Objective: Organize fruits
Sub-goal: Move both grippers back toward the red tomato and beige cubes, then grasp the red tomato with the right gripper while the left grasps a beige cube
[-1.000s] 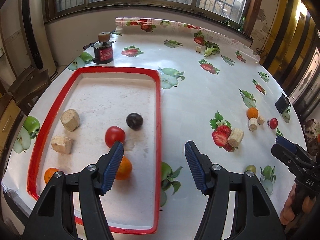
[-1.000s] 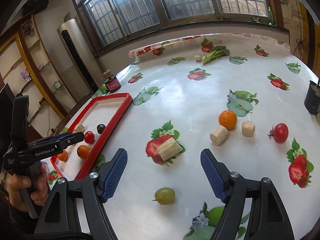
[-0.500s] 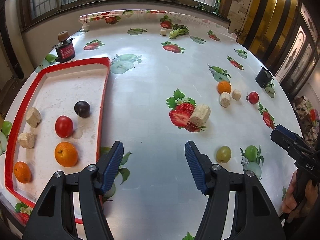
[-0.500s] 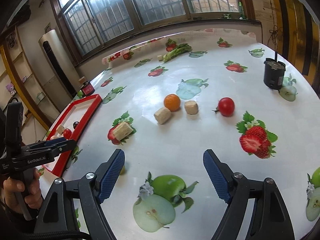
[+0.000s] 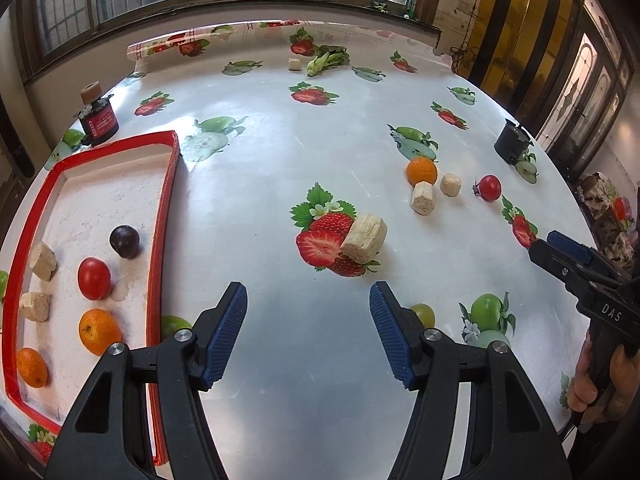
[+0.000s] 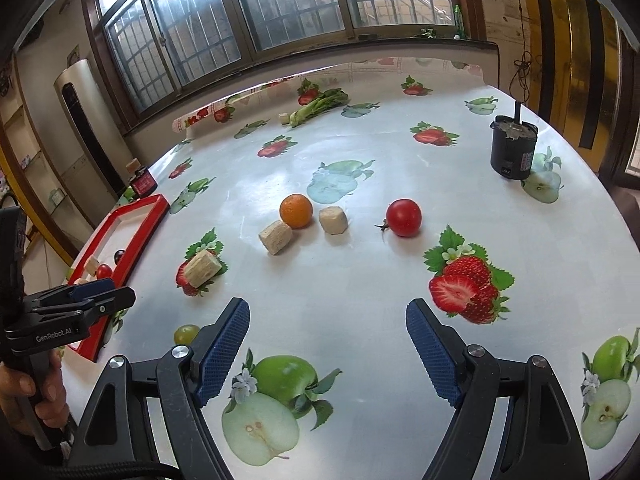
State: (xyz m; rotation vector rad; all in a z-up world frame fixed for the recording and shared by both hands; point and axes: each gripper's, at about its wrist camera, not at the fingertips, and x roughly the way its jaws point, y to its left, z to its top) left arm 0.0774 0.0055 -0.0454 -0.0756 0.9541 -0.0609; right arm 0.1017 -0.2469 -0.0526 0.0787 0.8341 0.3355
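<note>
Currently both claws stand apart and empty. Right claw (image 6: 326, 344): tomato (image 6: 403, 217) lies ahead, slightly right; orange (image 6: 296, 210) ahead-left. Left claw (image 5: 308, 328): grape (image 5: 425, 313) just right. Fruits appear light, round, prone to rolling; grip across the widest part, gently.

A glossy tablecloth (image 6: 360, 288) printed with strawberries and green apples is covering the round table. Over by the red-rimmed tray, a small dark red-labelled canister (image 5: 98, 120) is standing with a cork-like knob on top. A black cylinder (image 6: 513, 151) is sitting upright near the far right edge. Far back, a leafy green vegetable (image 6: 318, 106) is lying beneath the barred windows (image 6: 280, 12), and a tall grey air conditioner (image 6: 86, 120) is standing in the corner.
</note>
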